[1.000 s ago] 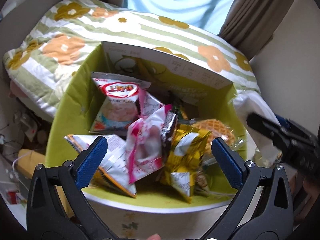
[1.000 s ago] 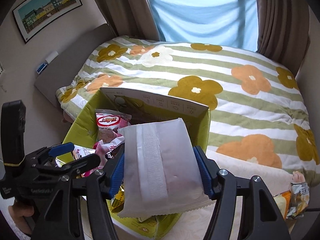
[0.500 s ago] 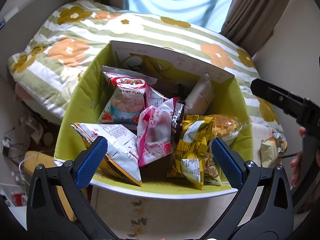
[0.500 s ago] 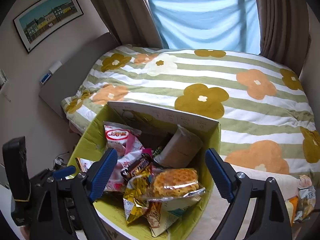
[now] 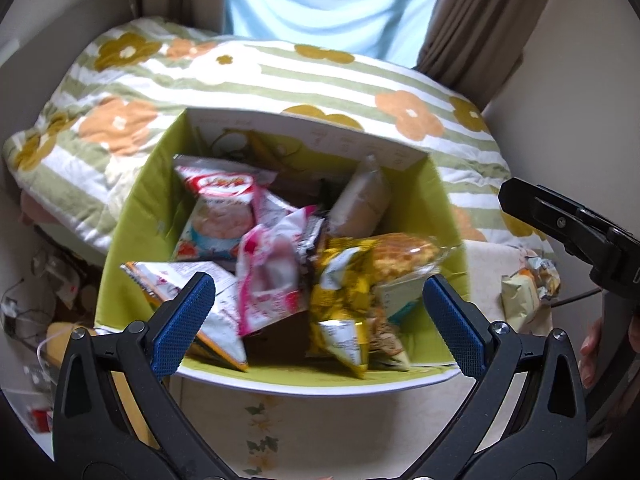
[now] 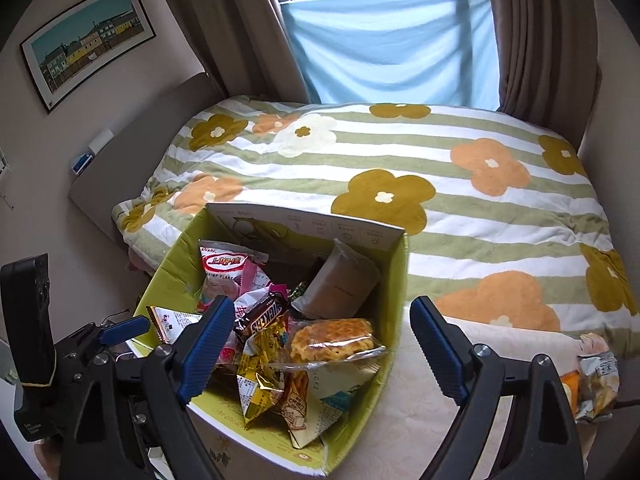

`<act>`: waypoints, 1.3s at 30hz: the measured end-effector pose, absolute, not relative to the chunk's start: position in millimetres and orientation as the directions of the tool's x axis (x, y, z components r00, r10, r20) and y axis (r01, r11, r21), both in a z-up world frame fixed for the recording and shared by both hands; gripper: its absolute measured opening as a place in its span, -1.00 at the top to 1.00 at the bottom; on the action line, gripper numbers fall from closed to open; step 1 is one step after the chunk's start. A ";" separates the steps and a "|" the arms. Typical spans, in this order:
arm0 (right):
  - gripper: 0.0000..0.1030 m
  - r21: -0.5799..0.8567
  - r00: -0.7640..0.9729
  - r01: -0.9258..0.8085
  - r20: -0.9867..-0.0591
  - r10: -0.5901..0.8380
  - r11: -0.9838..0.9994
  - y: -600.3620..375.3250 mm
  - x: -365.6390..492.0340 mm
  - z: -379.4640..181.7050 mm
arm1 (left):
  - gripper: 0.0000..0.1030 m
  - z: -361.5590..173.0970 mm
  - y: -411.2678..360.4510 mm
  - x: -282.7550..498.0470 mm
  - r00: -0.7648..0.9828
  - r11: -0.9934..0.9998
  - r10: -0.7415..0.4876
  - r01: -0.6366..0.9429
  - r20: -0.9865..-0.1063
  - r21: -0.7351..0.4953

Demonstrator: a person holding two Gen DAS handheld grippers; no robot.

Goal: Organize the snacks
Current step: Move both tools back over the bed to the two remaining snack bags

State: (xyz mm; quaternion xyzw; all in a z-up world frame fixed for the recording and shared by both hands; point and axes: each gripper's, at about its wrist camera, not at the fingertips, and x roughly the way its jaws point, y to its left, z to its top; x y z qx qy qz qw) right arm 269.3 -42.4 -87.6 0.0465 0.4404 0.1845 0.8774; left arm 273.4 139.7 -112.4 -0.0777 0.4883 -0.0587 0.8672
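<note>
Both the left gripper (image 5: 318, 320) and the right gripper (image 6: 322, 342) hang wide and empty above the green box (image 6: 394, 280), where the snacks lie heaped, a grey packet (image 6: 340, 284) leaning in its far corner, while 2 packets (image 6: 592, 380) lie outside on the table (image 6: 420, 420).

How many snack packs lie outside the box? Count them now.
2: a silver pack and an orange pack beside it, both just right of the box. Others may be hidden from view.

snacks (image 6: 280, 340) in box (image 6: 396, 280), bed (image 6: 400, 168) behind
</note>
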 end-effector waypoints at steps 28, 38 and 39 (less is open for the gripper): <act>-0.99 0.071 0.637 -0.045 -0.767 0.084 0.996 -305.4 178.9 -71.7 | -1.00 -124.5 -123.3 234.8 0.415 0.938 -0.341 0.210 -0.843 -0.276; -0.99 0.127 0.577 0.063 -0.814 0.067 0.990 -374.8 181.5 -117.1 | -1.00 -188.8 -206.8 255.6 0.292 0.934 -0.351 0.183 -0.890 -0.308; -0.99 0.127 0.577 0.063 -0.814 0.067 0.990 -374.8 181.5 -117.1 | -1.00 -194.2 -210.2 259.3 0.284 0.934 -0.350 0.176 -0.893 -0.311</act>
